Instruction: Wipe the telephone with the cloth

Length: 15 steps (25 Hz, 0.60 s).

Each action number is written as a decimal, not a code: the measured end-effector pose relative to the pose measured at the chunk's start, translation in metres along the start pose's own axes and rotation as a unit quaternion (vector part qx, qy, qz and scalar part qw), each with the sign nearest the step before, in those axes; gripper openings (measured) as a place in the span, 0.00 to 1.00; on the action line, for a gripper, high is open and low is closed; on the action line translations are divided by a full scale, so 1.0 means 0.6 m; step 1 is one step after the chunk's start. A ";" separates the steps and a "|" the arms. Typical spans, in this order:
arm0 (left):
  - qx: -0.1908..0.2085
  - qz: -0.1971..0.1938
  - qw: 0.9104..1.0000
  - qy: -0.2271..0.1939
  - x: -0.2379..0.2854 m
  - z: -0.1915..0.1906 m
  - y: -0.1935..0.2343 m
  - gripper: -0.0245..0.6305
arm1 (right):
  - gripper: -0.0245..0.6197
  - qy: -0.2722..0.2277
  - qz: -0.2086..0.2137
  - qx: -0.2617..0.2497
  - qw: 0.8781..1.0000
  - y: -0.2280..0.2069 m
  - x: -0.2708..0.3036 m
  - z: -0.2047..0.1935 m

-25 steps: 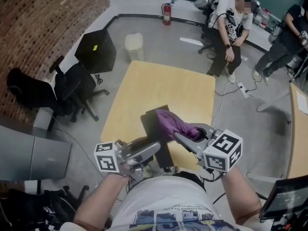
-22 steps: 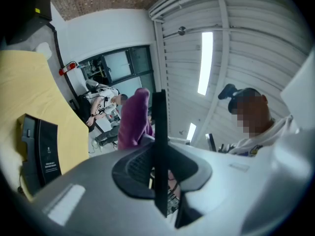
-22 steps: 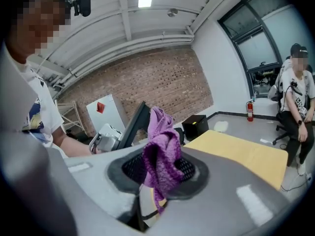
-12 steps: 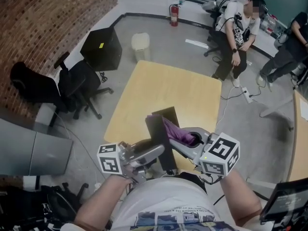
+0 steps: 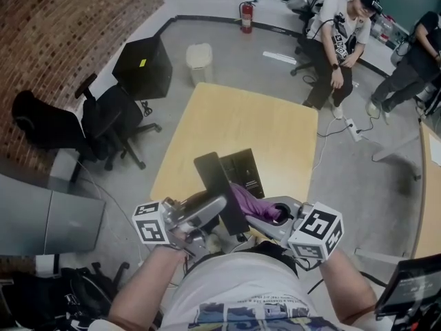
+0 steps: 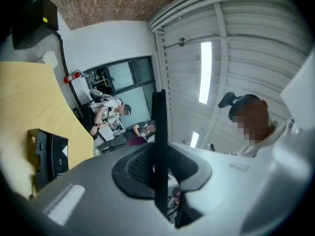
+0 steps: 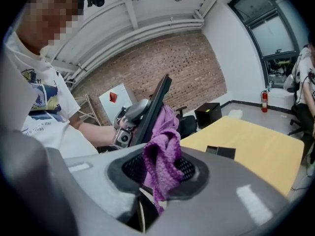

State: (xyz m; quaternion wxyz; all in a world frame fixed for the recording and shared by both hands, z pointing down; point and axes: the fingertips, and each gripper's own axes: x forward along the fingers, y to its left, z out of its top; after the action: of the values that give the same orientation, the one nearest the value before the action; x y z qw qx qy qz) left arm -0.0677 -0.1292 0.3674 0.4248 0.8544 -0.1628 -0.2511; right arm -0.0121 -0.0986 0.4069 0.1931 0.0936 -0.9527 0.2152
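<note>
The telephone [image 5: 213, 185] is a flat black slab raised off the wooden table [image 5: 227, 126] and tilted, its lower end clamped in my left gripper [image 5: 222, 212]. In the left gripper view it shows edge-on as a thin dark strip [image 6: 158, 141] between the shut jaws. My right gripper [image 5: 258, 216] is shut on a bunched purple cloth [image 5: 244, 200], which lies against the telephone's right face. In the right gripper view the cloth [image 7: 165, 156] hangs from the jaws and touches the slab [image 7: 155, 109], with the left gripper [image 7: 129, 124] behind it.
A black box [image 5: 247, 171] lies on the table just beyond the telephone. Office chairs [image 5: 103, 123], a black cabinet [image 5: 141, 67] and a bin [image 5: 198, 61] stand to the left and behind. People sit at the far right [image 5: 334, 26]. Another table edge [image 5: 428, 185] is at right.
The cloth has slid down the telephone toward me. The telephone's top has swung left and uncovered the black box. Both grippers have drawn closer to my body.
</note>
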 end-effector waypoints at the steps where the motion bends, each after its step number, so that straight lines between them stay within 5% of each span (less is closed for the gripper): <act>1: 0.000 0.001 1.000 -0.001 -0.001 0.003 0.001 0.17 | 0.17 0.005 0.000 0.001 1.000 0.003 -0.002 -0.008; 15: -0.020 0.023 1.000 -0.004 -0.002 0.011 0.056 0.17 | 0.17 0.041 -0.040 0.060 0.997 0.036 -0.058 -0.110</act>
State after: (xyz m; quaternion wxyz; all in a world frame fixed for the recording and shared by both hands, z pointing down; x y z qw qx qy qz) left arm -0.0747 -0.1528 0.3915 0.4470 0.8407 -0.1793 -0.2474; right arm 0.0356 -0.0469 0.4393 0.2346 0.1340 -0.9247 0.2682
